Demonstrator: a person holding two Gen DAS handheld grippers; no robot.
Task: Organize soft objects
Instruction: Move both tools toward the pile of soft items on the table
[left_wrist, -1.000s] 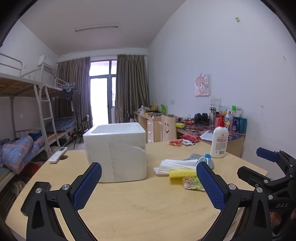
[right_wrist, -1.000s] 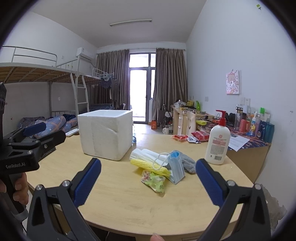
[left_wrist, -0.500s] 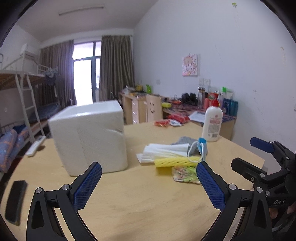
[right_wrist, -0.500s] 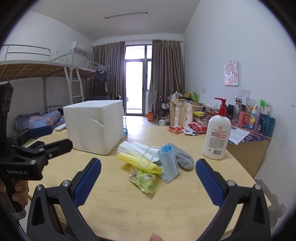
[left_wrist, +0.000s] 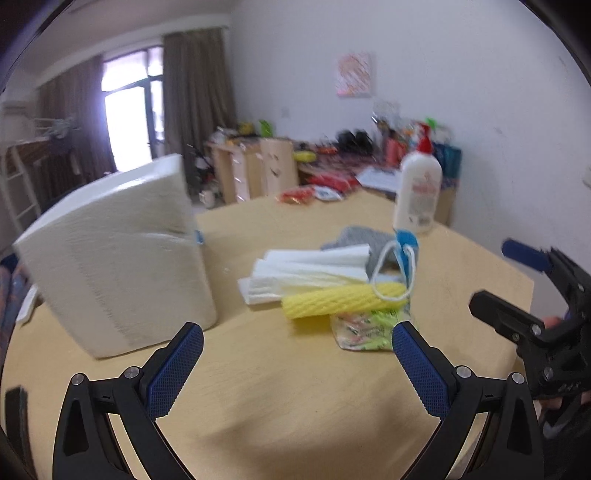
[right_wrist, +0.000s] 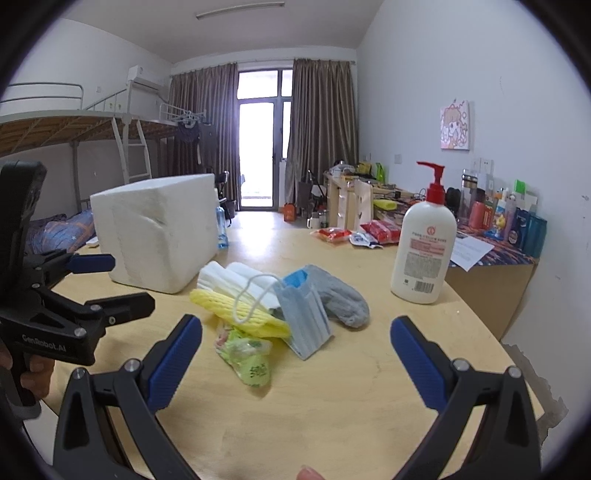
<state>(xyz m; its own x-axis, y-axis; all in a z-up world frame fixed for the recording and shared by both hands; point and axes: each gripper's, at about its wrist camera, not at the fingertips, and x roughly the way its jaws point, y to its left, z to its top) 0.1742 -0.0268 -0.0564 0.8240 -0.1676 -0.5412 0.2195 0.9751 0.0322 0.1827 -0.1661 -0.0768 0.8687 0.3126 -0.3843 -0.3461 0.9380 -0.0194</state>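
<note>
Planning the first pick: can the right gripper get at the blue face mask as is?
Probably yes. The right gripper is open, and the blue face mask lies on top at the near edge of the pile with bare table between. Its ear loop drapes over the yellow foam net.

White foam box (left_wrist: 118, 254), yellow foam net (left_wrist: 343, 301), left gripper (left_wrist: 295, 363) fingers (left_wrist: 173, 369) apart

Lighting: bright, even daylight from the balcony door (right_wrist: 256, 151), overexposed. Shadows: soft, faint on the desk (right_wrist: 332, 387). Left wrist view: motion-blurred throughout, foam box (left_wrist: 114, 258) smeared. Right wrist view: sharp. Both: heavy fisheye bending, dark vignetted corners.
</note>
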